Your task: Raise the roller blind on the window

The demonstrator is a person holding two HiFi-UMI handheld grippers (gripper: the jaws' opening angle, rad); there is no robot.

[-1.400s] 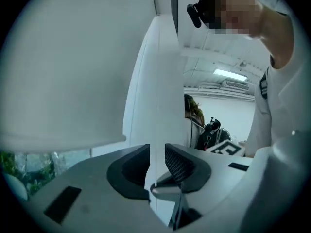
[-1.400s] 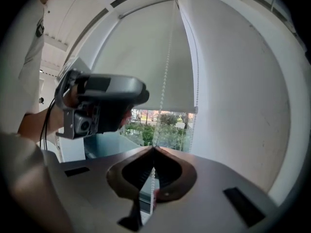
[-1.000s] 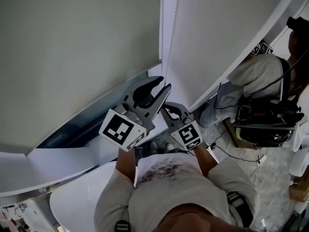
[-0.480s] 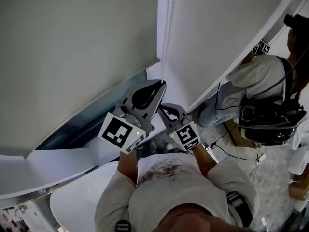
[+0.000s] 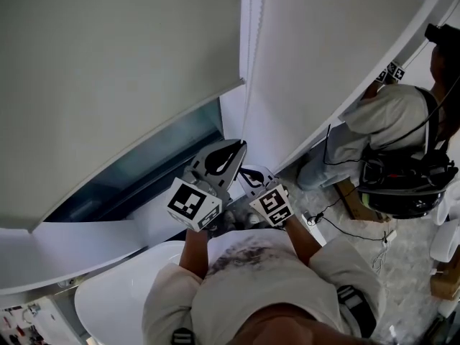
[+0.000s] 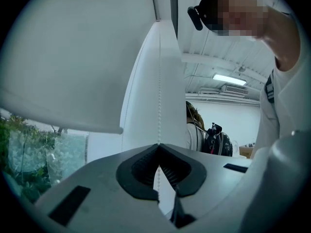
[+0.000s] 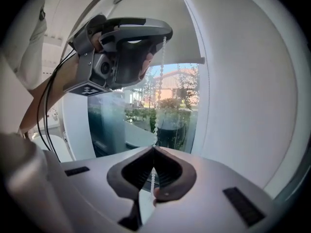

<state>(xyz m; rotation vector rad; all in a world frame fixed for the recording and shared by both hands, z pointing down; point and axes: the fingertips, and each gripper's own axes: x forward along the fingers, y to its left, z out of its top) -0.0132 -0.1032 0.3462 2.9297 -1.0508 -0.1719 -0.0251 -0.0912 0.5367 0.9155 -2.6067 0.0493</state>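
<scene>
A pale grey roller blind point(image 5: 108, 70) covers most of the window; its bottom bar point(image 5: 144, 149) hangs above a strip of bare glass point(image 5: 136, 167). The white bead chain point(image 5: 249, 63) drops along the blind's right edge. My left gripper point(image 5: 242, 144) is shut on the chain, seen pinched at the jaw tips in the left gripper view point(image 6: 158, 144). Just below it, my right gripper point(image 5: 248, 171) is shut on the same chain point(image 7: 154, 147). In the right gripper view the left gripper point(image 7: 126, 47) is above, with the chain point(image 7: 160, 72) taut between the two.
A white wall panel point(image 5: 323, 63) stands right of the chain. Another person point(image 5: 392, 121) with a dark backpack point(image 5: 406, 185) stands at the far right. A white sill point(image 5: 86, 243) runs under the window, and a rounded white surface point(image 5: 115, 300) lies below it.
The left gripper's jaws closed on the chain. Both grippers have since moved downward with it, and the blind's bottom bar sits a little higher, baring more glass.
</scene>
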